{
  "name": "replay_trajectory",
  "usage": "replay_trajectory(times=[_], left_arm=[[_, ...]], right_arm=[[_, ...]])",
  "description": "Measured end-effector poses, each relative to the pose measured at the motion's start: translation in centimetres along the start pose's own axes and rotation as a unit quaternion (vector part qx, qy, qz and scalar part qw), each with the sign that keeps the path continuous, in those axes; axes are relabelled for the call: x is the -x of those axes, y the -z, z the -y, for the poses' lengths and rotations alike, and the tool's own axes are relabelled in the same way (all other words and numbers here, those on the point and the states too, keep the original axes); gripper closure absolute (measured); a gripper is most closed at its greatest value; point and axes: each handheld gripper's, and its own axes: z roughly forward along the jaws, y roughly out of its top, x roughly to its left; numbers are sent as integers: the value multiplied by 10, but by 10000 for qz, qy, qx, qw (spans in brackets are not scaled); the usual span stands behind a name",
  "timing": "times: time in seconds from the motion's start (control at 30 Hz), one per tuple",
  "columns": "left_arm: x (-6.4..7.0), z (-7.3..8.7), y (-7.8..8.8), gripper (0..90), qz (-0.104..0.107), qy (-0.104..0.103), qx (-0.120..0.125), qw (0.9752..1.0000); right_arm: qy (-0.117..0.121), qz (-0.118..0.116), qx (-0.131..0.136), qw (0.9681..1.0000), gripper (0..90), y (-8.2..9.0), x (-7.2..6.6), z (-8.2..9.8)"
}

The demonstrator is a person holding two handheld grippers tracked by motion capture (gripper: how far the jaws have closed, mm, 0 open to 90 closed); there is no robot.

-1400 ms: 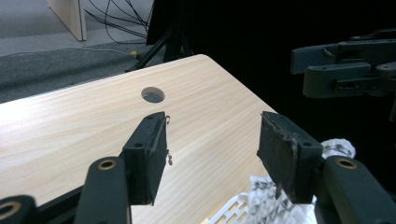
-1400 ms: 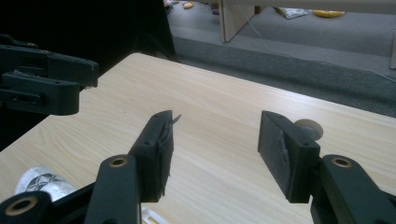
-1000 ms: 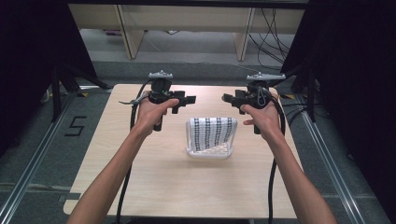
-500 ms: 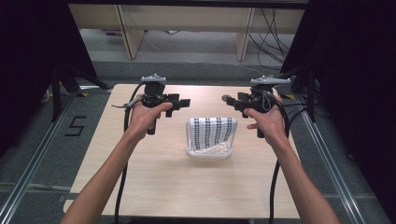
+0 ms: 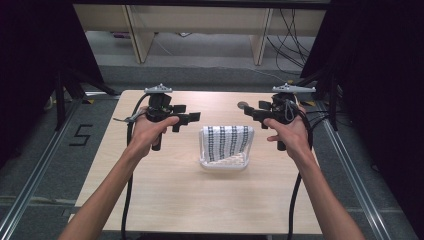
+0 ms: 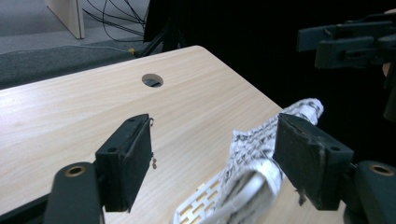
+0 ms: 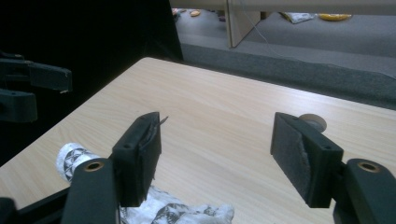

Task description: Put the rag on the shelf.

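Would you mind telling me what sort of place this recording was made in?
Most likely a lab or test room set up for recording. A bare wooden table stands between black curtains, loose cables run across the grey floor behind it, and a "5" is marked on the floor beside the table.

Two black jaws of the left gripper (image 6: 212,161) stand wide apart above a pale wood tabletop (image 6: 84,116), having just been opening, with nothing pressed between them. A patterned cloth (image 6: 261,140) lies draped over a white basket (image 6: 198,205) near the right jaw. The right gripper (image 6: 355,39) hovers at upper right.

My wooden table (image 5: 165,200) has a round cable hole (image 6: 152,80) near its far edge. Beyond it I see grey floor, pale furniture legs (image 5: 135,35) and loose black cables (image 5: 292,30).
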Motion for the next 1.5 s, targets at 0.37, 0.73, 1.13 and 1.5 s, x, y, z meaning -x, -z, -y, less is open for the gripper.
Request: replay_trajectory(times=[0.37,0.73,1.13,1.5], left_arm=[[8,22,19,179,39,-147,-108,9998],[19,42,33,174,49,-257,-164,9995],[32,53,47,170,129,-337,-151,9992],[42,70,57,170,189,-377,-124,9990]], right_arm=[[75,-133,91,9998,192,12,-5,7],[131,-185,154,9996,193,24,-12,17],[186,-306,304,9989,195,40,-18,28],[252,-326,319,9986,196,46,-23,40]])
